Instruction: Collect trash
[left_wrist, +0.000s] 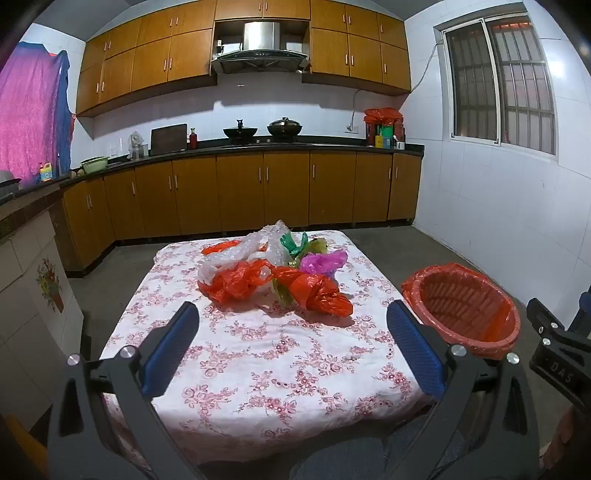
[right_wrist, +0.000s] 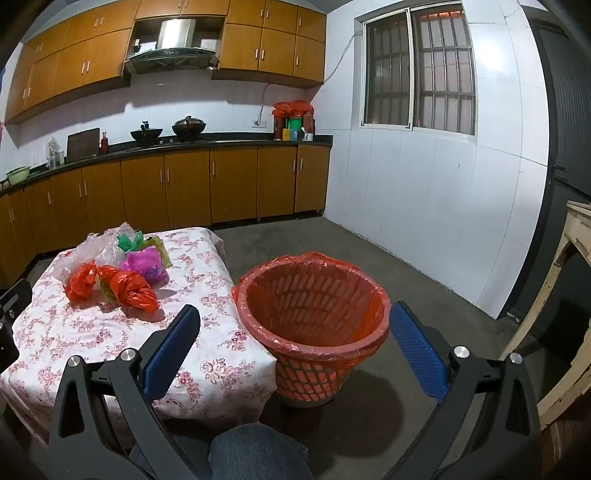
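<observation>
Red plastic dominates the trash pile (left_wrist: 273, 273) on the bench (left_wrist: 258, 362): two red bags (left_wrist: 236, 282) at the front, one orange scrap behind, one clear bubble-wrap bundle (left_wrist: 240, 254), one green bag (left_wrist: 293, 243), one yellowish piece and one magenta bag (left_wrist: 321, 262). Short of the pile, the left gripper (left_wrist: 291, 317) hovers with jaws spread wide, holding and touching nothing. One red-lined basket (right_wrist: 314, 317) stands on the floor just beside the bench. Over it, the right gripper (right_wrist: 295, 321) has jaws spread wide too, empty.

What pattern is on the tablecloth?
White tablecloth with pink-red floral print; clearest in the left wrist view.
</observation>
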